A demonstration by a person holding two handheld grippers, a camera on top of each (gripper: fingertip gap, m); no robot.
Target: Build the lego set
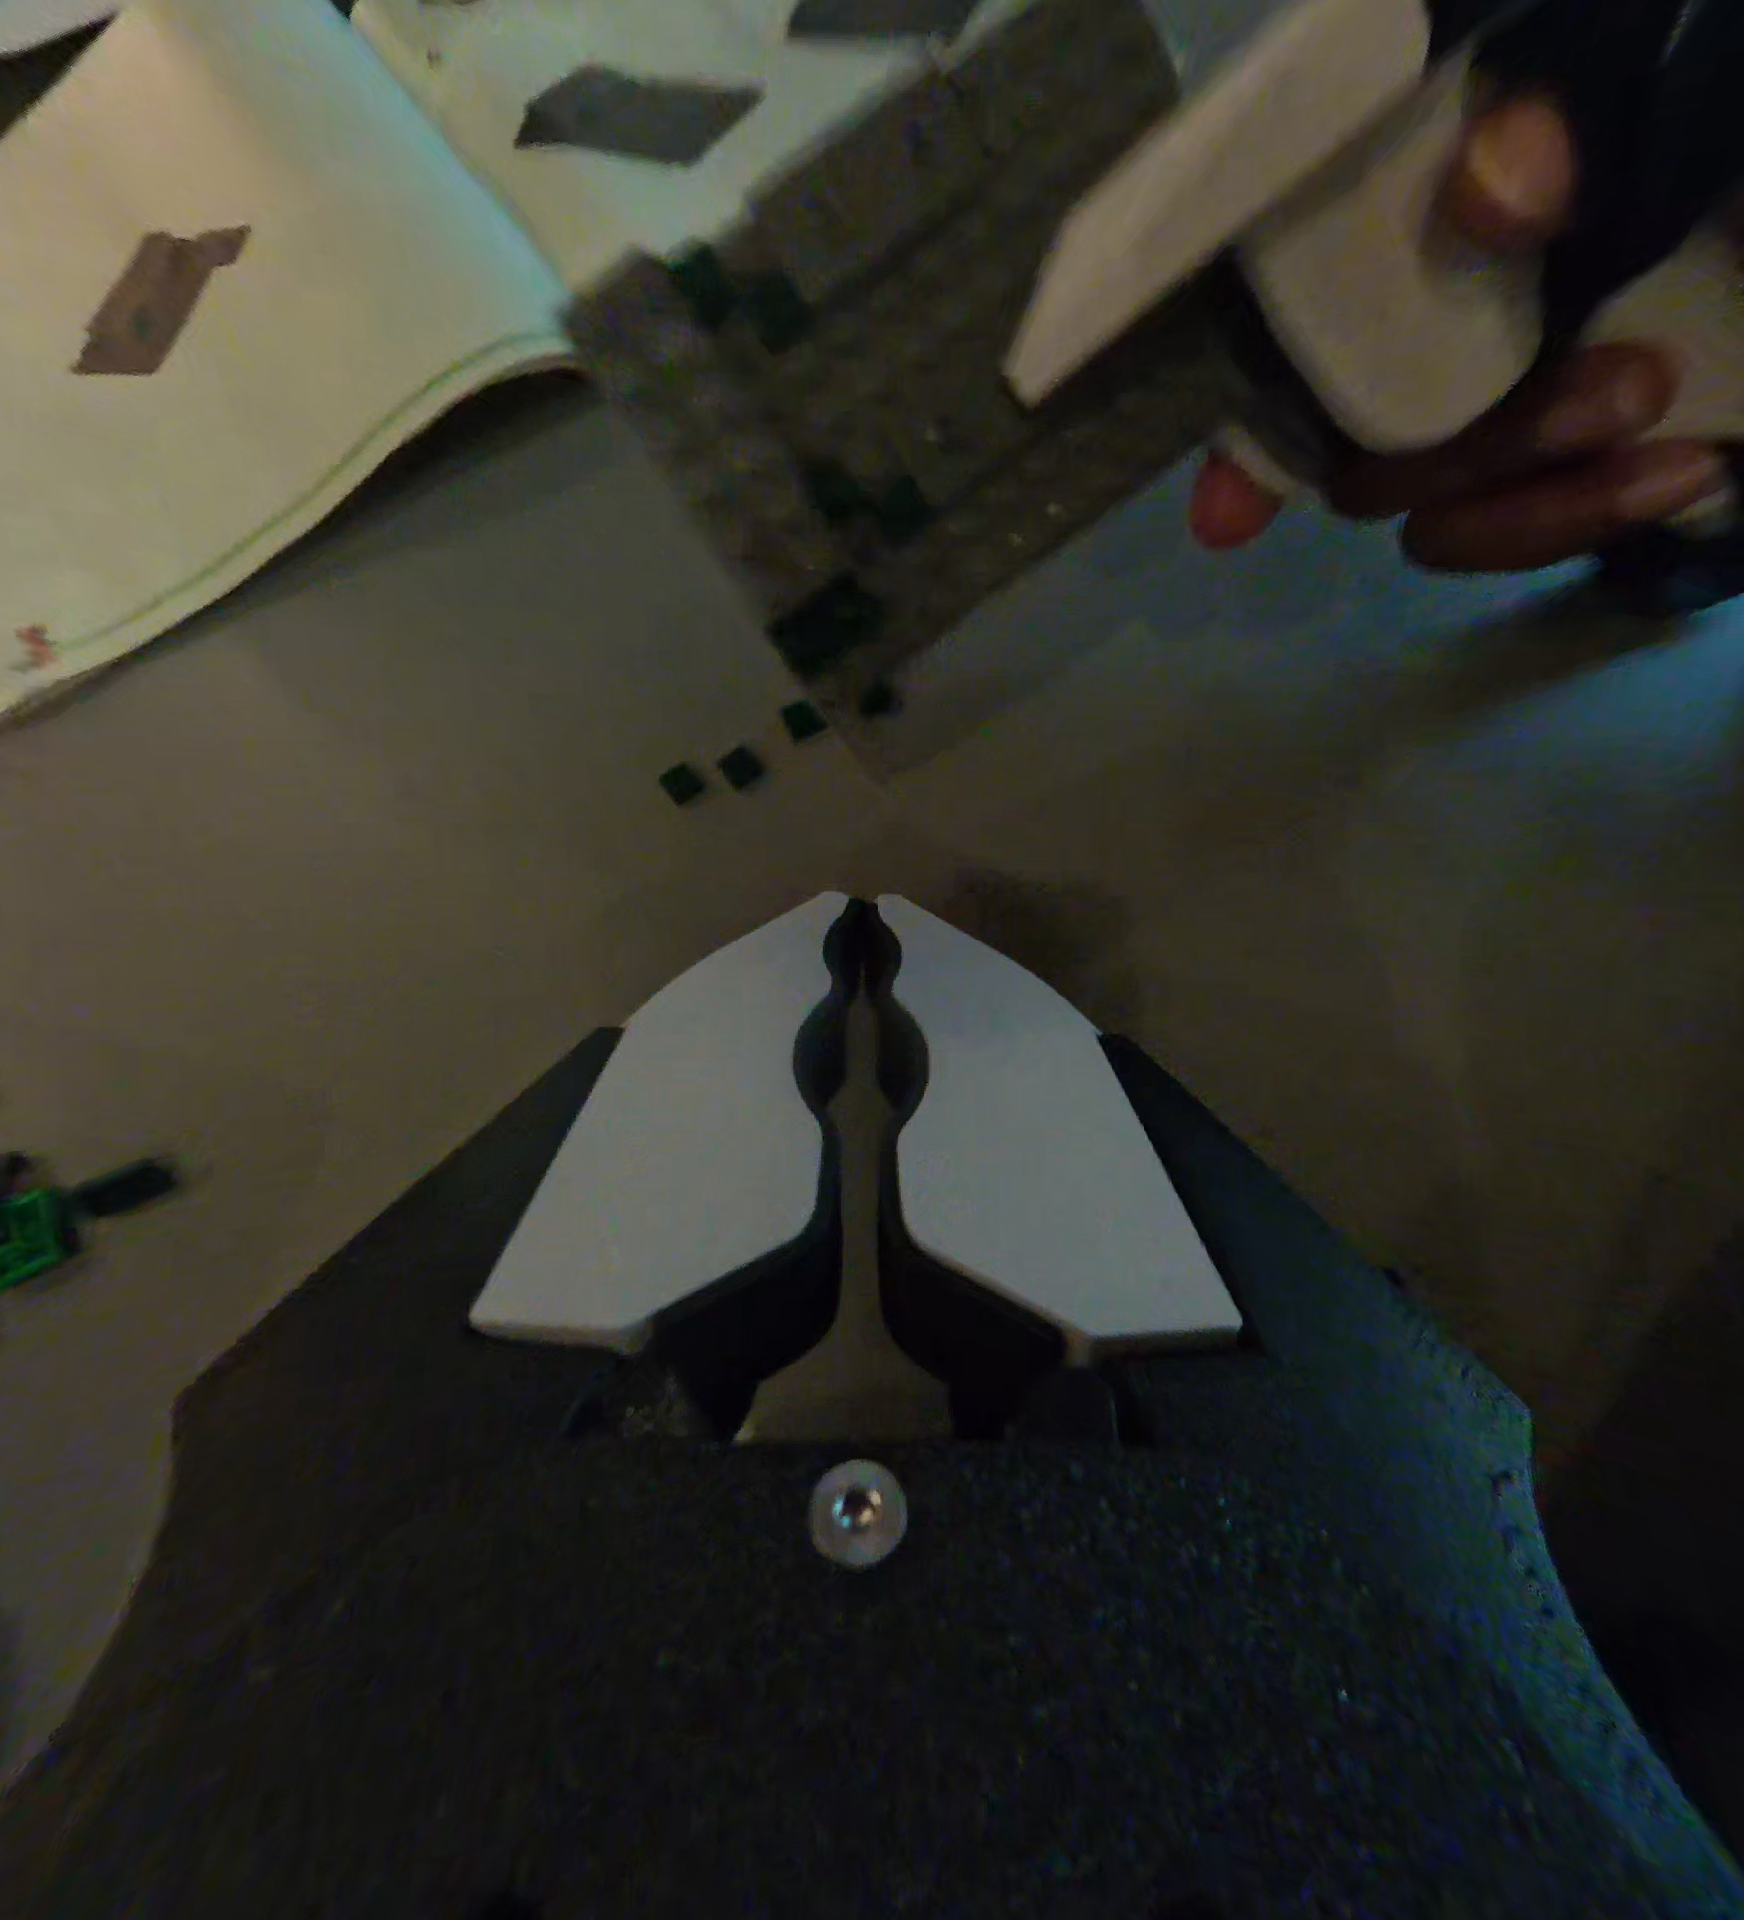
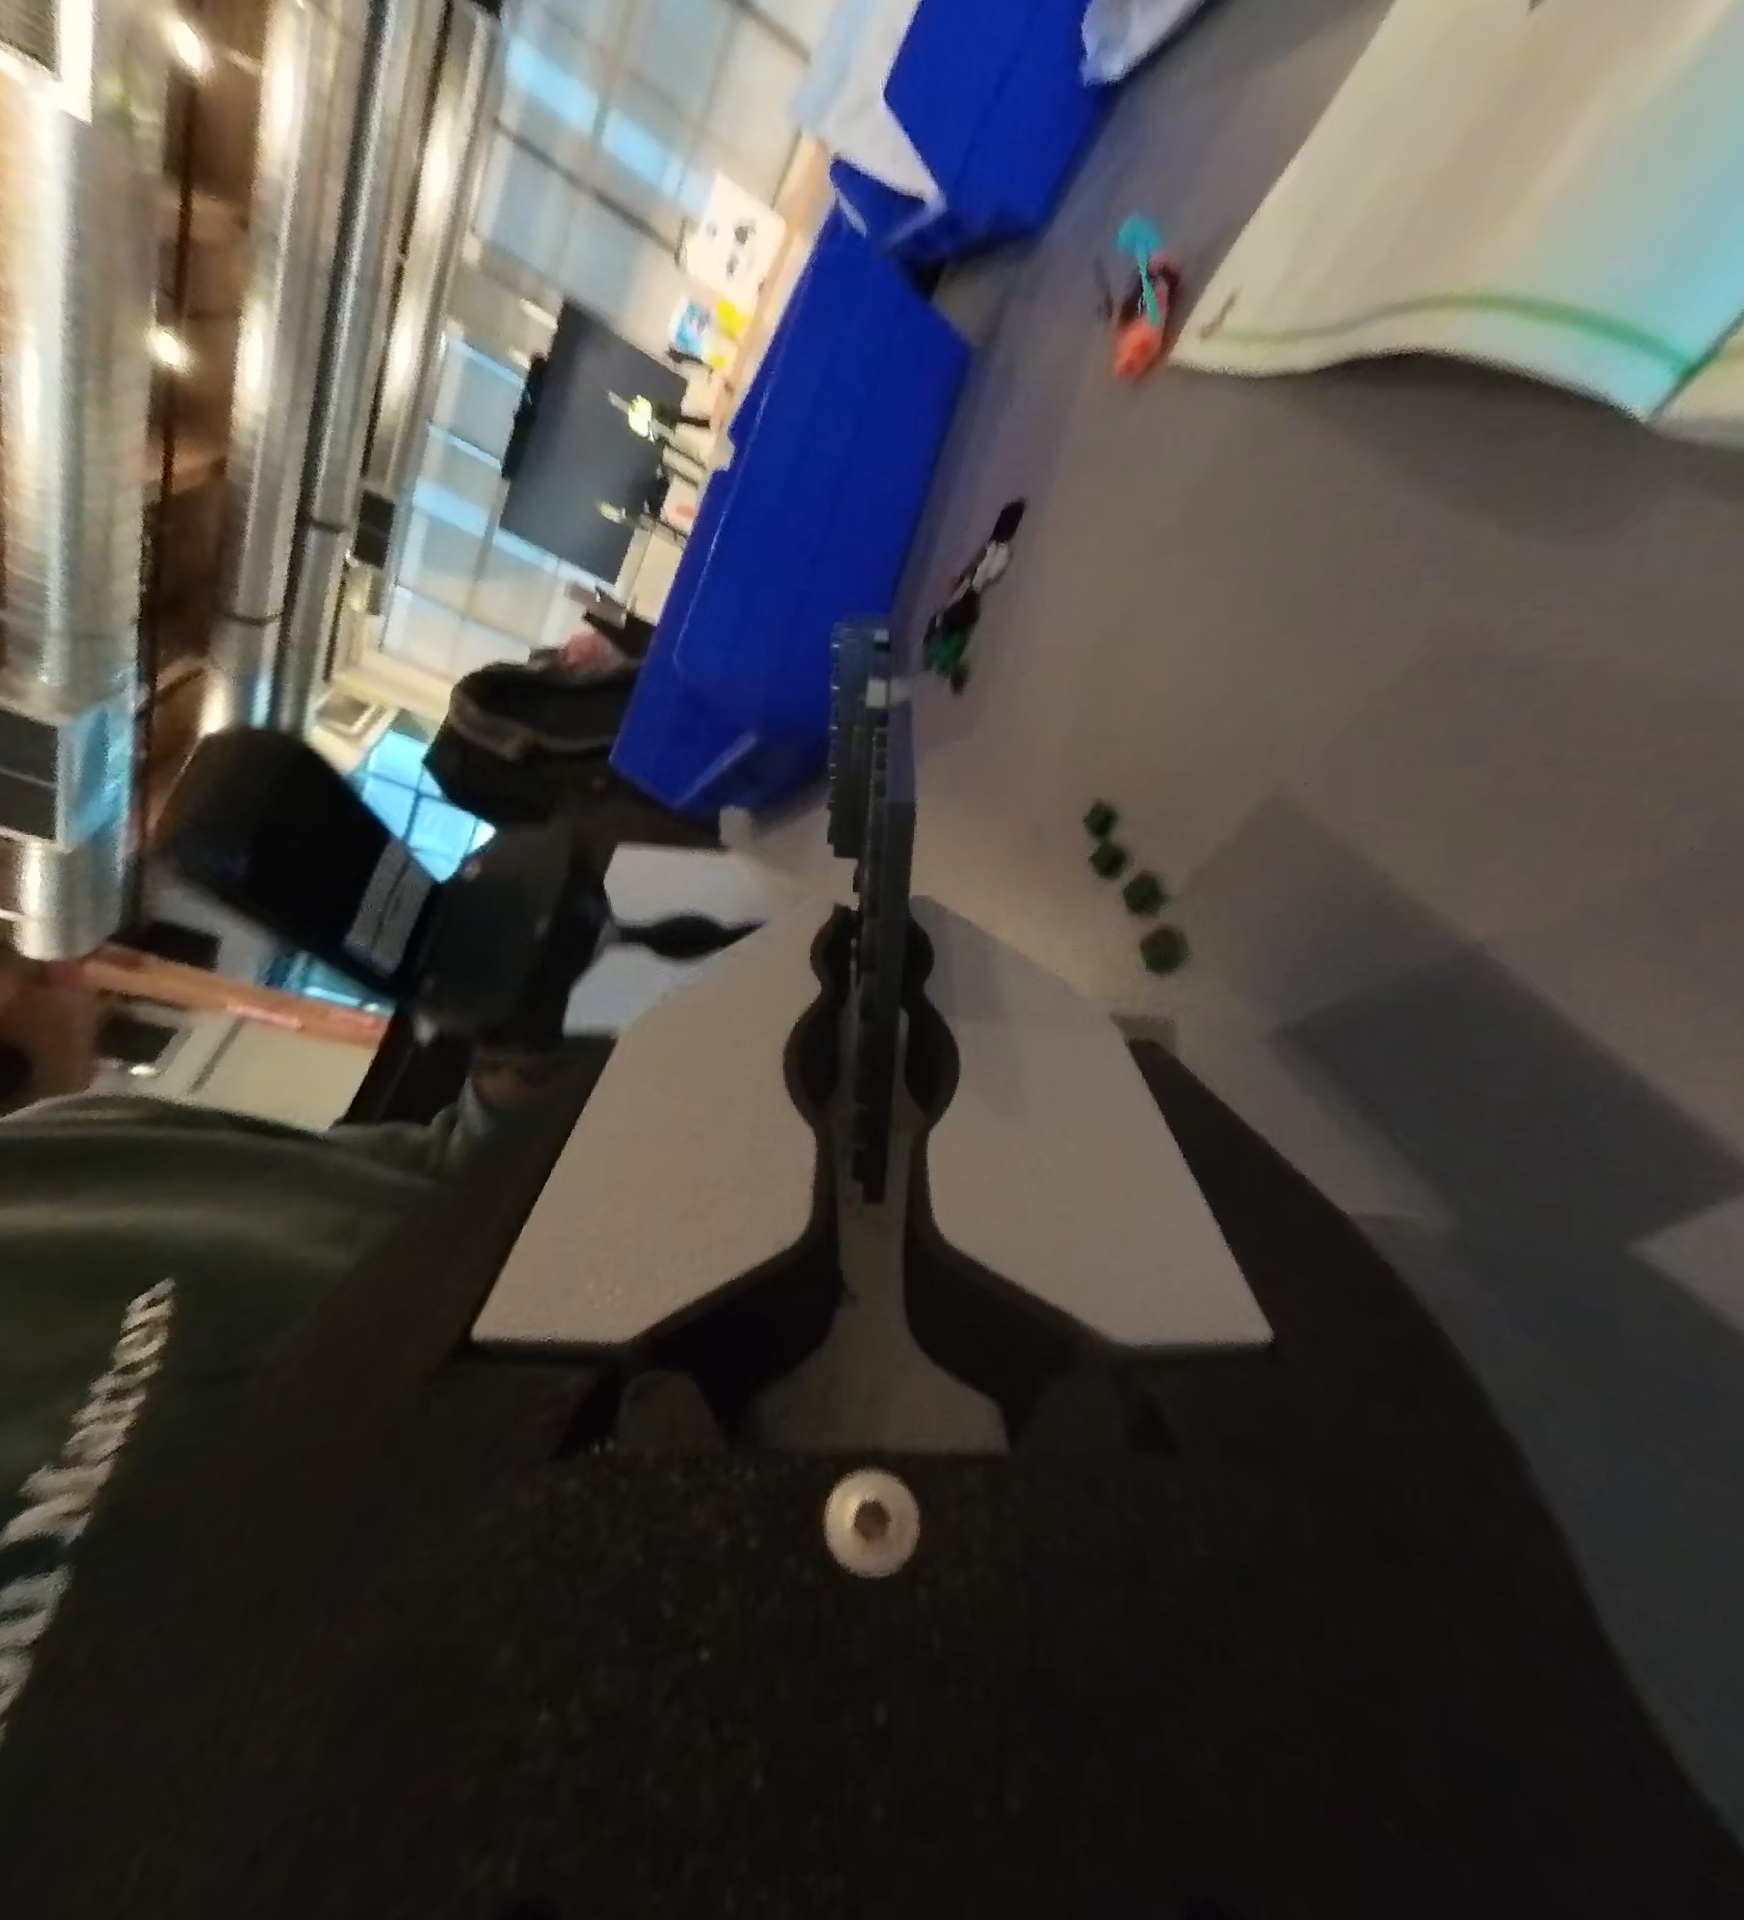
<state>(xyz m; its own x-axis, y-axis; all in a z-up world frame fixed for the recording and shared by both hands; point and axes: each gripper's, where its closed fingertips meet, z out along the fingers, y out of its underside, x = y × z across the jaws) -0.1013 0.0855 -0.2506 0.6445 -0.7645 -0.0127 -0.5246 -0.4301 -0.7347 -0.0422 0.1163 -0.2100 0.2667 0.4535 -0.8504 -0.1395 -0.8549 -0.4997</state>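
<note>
Two grippers are in your hands. Your left gripper (image 1: 865, 902) has its white fingers (image 1: 702, 1122) brought together until the tips meet; nothing sits between them, and it hangs above a bare part of the grey table (image 1: 328, 852).

Your right gripper (image 2: 876, 914) is clamped on the edge of the grey lego plate (image 2: 873, 831). In the right wrist view the plate runs edge-on between the two fingers and sticks out well past their tips, lifted clear of the table and tilted. In the left wrist view the same plate (image 1: 889, 343) shows its studded face, with several dark green pieces (image 1: 826, 618) fixed along one side. The right gripper's white finger (image 1: 1200, 197) lies across the plate's far end, and your right hand (image 1: 1533, 457) wraps the handle behind it.

Three small dark green tiles (image 1: 740, 767) lie loose on the table in a short row, just beside the plate's lower corner. The right wrist view shows four green tiles (image 2: 1128, 873) in a row on the table.

An open instruction booklet (image 1: 182, 343) lies on the table to the upper left of the plate. A cluster of loose green and black parts (image 1: 16, 1236) lies at the left edge of the table, well apart from the plate. Blue bins (image 2: 826, 499) stand along the table's far side.
</note>
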